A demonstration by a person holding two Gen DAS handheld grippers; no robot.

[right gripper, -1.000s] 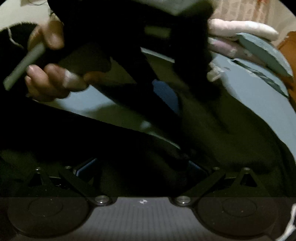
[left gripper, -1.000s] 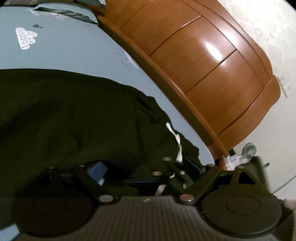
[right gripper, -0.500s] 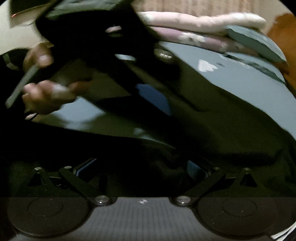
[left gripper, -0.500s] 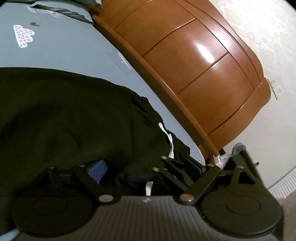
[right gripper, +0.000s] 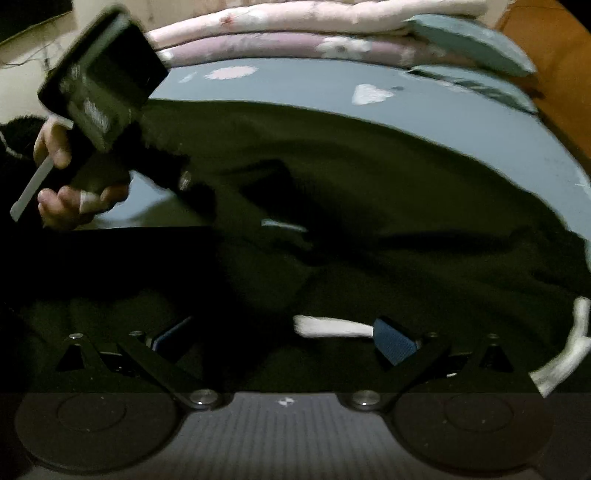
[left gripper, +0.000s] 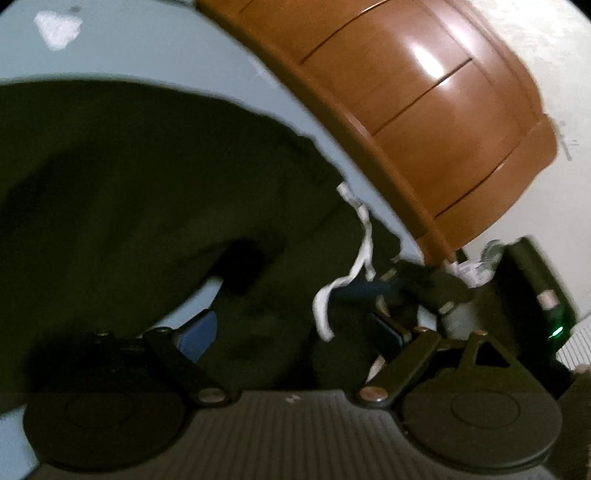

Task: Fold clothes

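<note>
Dark green garment (right gripper: 369,206) spread over a pale blue bedsheet (right gripper: 443,110), bunched and rumpled toward the near edge in both views. Left gripper (left gripper: 291,332) low over the cloth, blue pads (left gripper: 197,334) set wide apart with a thick fold of fabric (left gripper: 258,325) heaped between them; cannot tell whether clamped on it, though the spread of the pads reads as apart. White drawstring (left gripper: 360,254) hanging down from the garment's edge, curling just beside the left gripper's right finger (left gripper: 388,332). Wooden headboard (left gripper: 424,110) rising behind the bed in the left wrist view, pale wall (left gripper: 546,44) beyond it, and a dark box with a green light (left gripper: 543,291) on the floor near the bed's corner. Right gripper (right gripper: 284,339) likewise down on the cloth, fingers wide apart, one blue pad (right gripper: 393,341) plainly showing and the other (right gripper: 170,334) half buried in fabric; dark cloth filling the gap, grip not to be judged. Second length of white cord (right gripper: 332,326) lying across the cloth just beside that right pad, another piece (right gripper: 565,350) at the far right edge. In the right wrist view, a hand (right gripper: 66,184) at upper left wrapped round the handle of the other gripper's dark body (right gripper: 103,92), blurred, above the garment's far side. Folded pink and lilac quilts (right gripper: 295,33) stacked at the far end of the bed, a grey-blue pillow (right gripper: 469,40) lying against them.
</note>
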